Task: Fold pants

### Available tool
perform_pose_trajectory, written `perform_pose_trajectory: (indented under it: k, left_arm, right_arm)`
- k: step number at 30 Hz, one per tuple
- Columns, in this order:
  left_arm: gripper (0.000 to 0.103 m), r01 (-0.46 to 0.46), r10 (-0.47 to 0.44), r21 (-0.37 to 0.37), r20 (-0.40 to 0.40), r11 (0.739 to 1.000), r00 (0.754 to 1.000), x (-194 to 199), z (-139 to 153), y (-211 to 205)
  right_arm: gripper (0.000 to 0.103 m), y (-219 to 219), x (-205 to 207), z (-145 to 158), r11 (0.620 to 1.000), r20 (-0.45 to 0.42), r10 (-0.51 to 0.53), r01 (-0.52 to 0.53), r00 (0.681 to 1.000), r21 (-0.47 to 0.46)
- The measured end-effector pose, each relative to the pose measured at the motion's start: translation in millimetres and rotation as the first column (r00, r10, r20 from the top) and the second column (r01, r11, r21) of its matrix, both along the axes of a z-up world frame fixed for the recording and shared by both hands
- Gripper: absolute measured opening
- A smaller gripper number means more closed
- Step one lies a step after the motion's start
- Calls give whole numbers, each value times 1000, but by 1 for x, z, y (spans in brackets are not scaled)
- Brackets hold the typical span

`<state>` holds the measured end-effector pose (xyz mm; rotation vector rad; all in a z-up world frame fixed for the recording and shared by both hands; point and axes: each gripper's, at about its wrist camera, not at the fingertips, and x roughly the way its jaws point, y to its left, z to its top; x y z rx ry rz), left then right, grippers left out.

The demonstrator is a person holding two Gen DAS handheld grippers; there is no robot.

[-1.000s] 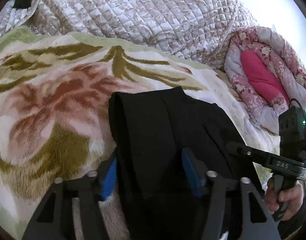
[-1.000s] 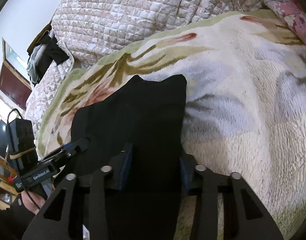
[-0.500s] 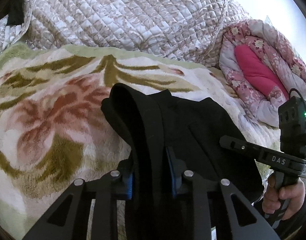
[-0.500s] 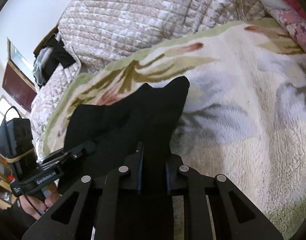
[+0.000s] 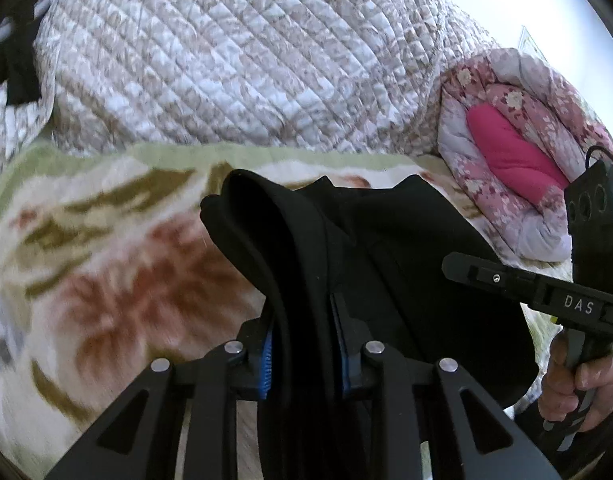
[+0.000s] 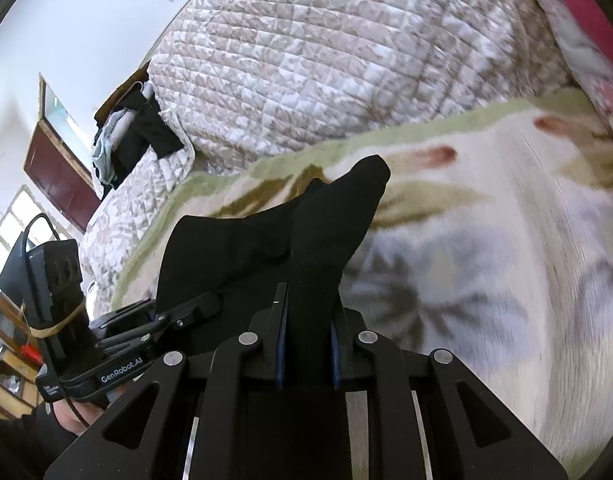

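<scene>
"Where were the black pants when you looked in?"

"On the bed, on that fleecy flowered blanket, in front of the big quilted cover. They already looked narrowed into a thick bundle, several layers deep at the near edge, though I couldn't swear to how many folds were in it."

"And the tongs?"

"Both clamped on cloth. The left gripper had just been closing, and its blue pads were pinching a fat roll of the black fabric along the bundle's left edge. The right gripper had been closing too, and it sat tight on the other near corner. You could see a point of the fabric standing up off the blanket beyond it, so that edge was raised, not lying flat."

"So the fold was finished?"

"No, I'd say it was midway. The near end was gripped and lifted at both corners, but the far part still rested on the blanket. As I judged it, that near end had yet to be carried over the rest and laid down, then let go and smoothed."

"Anything in the way?"

"A rolled pink quilt lay off to the side, well clear."
</scene>
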<state>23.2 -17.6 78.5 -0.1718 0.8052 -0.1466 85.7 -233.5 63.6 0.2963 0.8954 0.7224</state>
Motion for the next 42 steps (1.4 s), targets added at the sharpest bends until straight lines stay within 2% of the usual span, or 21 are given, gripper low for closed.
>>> perform_pose_trajectory:
  k: [6,12,14,15,16,17,19,24,28,33,37,40,42]
  left_arm:
    - [26,5,-6,31,15,1000,1000,49,7,23]
    - [28,2,-2,44,-9,999,1000,94,-17,43]
    - [32,-7,9,43,-55,999,998,105,-36,48]
    - [36,-22,26,53,-82,998,996,109,-48,52]
    - [45,-34,40,57,-101,998,994,111,-56,55]
    - [48,-43,47,44,-102,998,994,110,-60,59]
    - [51,-49,51,28,-97,998,994,108,-59,64]
    - [51,-109,115,92,-67,990,991,92,-47,64]
    - [51,-108,111,142,-18,984,994,76,-33,53]
    - [51,-92,89,118,33,989,995,48,-14,35]
    - [50,-62,59,110,29,992,998,32,-17,20]
    - [49,-44,48,134,-27,990,999,34,-37,14]
    - [49,-39,43,147,-24,988,999,36,-46,14]
  right_arm:
    - [16,23,52,3,1000,8,3,-3,1000,0]
    - [16,35,100,-21,1000,-23,0,0,1000,-11]
    - [17,38,112,-41,999,-58,-8,6,998,-42]
    - [20,38,116,-51,998,-82,-13,8,997,-63]
    - [22,37,120,-62,996,-106,-25,15,994,-91]
    - [29,35,122,-69,995,-120,-32,20,992,-99]
    - [32,27,123,-67,995,-114,-52,41,992,-91]
    - [32,22,107,-39,988,-8,-88,86,996,-128]
    - [32,33,80,-23,981,73,-57,70,996,-182]
    - [32,49,47,-16,969,135,-18,50,991,-242]
    - [32,55,33,-24,962,125,-7,40,992,-268]
    - [32,57,32,-40,949,88,-1,29,996,-313]
    - [30,58,35,-49,944,72,6,18,997,-330]
